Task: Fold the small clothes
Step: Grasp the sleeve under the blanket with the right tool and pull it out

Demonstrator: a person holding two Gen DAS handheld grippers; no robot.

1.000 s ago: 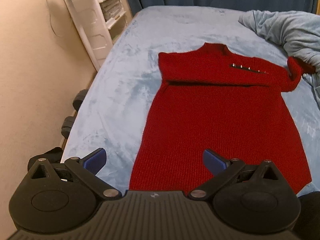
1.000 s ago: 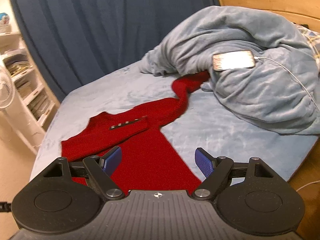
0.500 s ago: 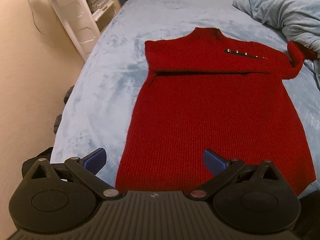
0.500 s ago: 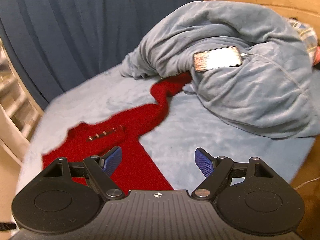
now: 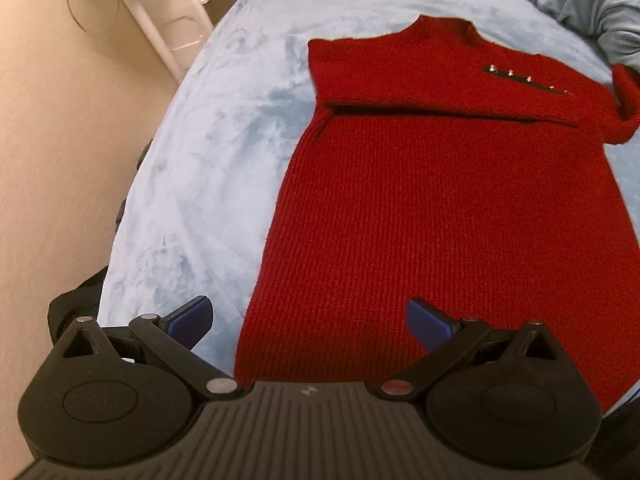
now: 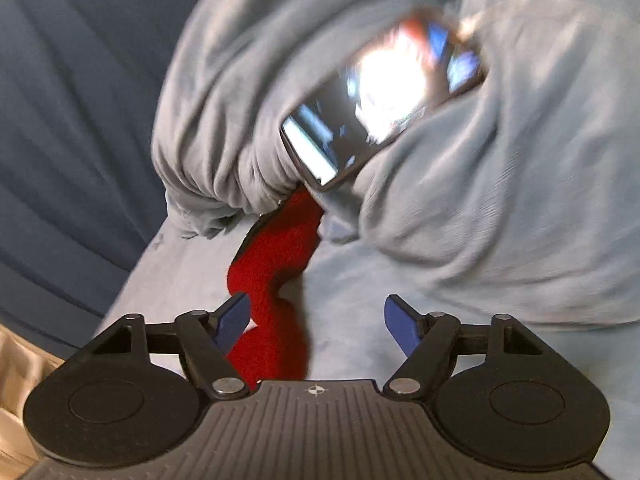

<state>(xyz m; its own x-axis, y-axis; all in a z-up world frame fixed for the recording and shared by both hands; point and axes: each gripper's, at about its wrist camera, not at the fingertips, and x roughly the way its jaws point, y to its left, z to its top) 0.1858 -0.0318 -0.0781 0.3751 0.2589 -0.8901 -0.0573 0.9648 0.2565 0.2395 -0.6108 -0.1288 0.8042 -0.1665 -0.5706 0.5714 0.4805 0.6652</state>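
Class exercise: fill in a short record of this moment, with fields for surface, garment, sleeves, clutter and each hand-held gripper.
surface: bed, pale blue cover
garment: red dress, flat
sleeves: one folded across the chest; the other sleeve runs under the blanket
clutter: phone on the blanket
left hand-held gripper: open, over the hem
right hand-held gripper: open, jaws just narrowed, sleeve between them, not pinched

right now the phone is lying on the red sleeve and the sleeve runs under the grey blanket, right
Not quite. In the right wrist view the phone lies on the grey blanket, not on the red sleeve. The sleeve does run under the blanket's edge, just below the phone.
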